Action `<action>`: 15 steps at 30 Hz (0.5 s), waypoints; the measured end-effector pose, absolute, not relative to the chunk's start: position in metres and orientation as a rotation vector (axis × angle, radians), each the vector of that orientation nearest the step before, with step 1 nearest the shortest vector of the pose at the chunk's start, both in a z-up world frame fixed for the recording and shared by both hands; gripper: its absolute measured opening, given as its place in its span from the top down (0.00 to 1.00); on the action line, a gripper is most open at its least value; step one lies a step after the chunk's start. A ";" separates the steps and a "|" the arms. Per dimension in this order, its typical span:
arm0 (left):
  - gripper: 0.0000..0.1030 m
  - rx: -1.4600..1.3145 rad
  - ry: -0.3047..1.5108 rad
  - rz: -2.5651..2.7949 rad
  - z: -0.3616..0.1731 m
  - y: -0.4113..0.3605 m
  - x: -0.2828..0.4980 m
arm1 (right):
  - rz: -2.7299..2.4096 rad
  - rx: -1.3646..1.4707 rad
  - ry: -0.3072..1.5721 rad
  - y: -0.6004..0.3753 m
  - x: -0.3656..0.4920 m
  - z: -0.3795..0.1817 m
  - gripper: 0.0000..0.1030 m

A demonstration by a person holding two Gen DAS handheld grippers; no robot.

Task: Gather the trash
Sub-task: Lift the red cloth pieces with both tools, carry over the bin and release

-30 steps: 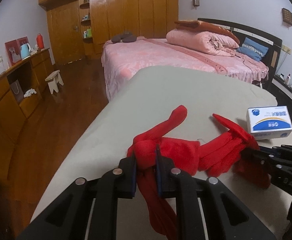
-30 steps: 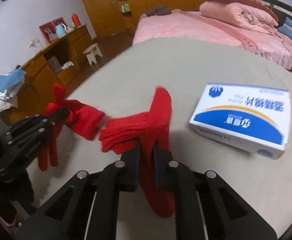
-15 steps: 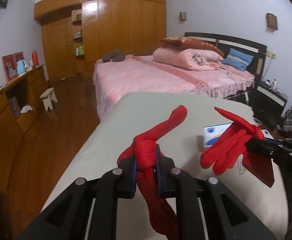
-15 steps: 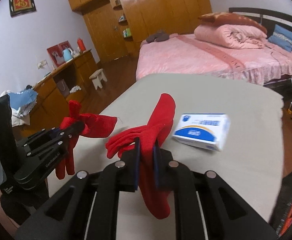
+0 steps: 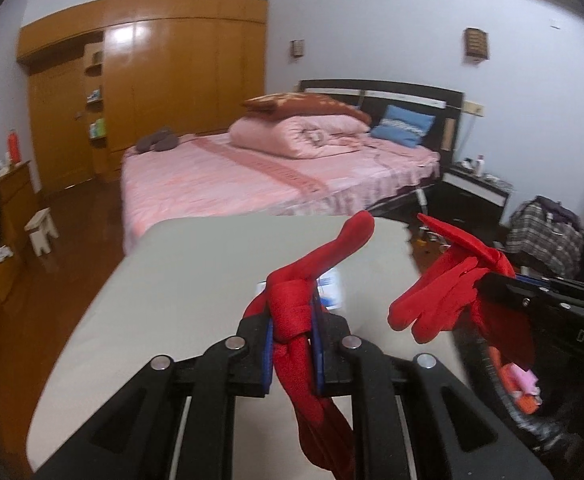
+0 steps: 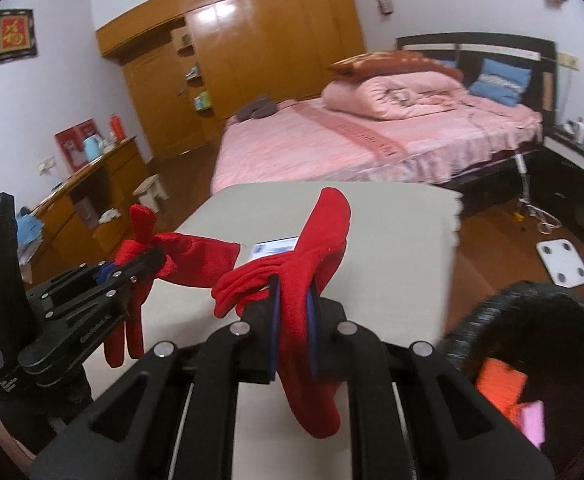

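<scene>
- The left gripper (image 5: 292, 316) is clamped on a red knitted glove (image 5: 295, 312); the bunched cuff sits between the jaws, one finger sticks up and forward, and the rest hangs limp below.
- The right gripper (image 6: 293, 300) is clamped on a second red knitted glove (image 6: 311, 264); its long axis runs steeply up and away from the jaws, with the fingers fanned to the left and a tail drooping underneath.
- Both gloves hang in the air above the pale grey tabletop (image 5: 196, 280), touching nothing but the jaws that hold them.
- A black round bin (image 6: 531, 328), with orange and pink scraps already inside, sits low at the right edge of both views, just beyond the table's right side.
- The relation that matters: the bin lies to the right of and below both gloves, and the right gripper looks much the nearer, its glove just beside the rim. The left glove would probably have to pass over the table corner to get there.
- A white and blue cardboard box (image 6: 276, 246) lies on the table behind the gloves, mostly hidden by them, and well clear of either grip.
</scene>
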State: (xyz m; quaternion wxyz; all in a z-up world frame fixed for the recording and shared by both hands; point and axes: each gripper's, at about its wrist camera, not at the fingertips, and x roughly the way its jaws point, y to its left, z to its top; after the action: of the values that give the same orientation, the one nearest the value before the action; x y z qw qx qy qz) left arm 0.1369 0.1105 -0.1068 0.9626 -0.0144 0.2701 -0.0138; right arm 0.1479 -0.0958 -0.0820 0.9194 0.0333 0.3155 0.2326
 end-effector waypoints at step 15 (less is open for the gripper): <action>0.86 0.036 0.536 -0.305 -0.102 -0.025 0.149 | 0.215 0.100 0.642 -0.236 0.125 -0.096 0.90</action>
State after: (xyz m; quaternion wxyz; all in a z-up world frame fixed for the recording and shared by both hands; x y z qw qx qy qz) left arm 0.1495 -0.0249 -0.1024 0.9527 0.0179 0.2638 -0.1500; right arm 0.1248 -0.2357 -0.0960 0.9421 0.0488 0.3146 0.1055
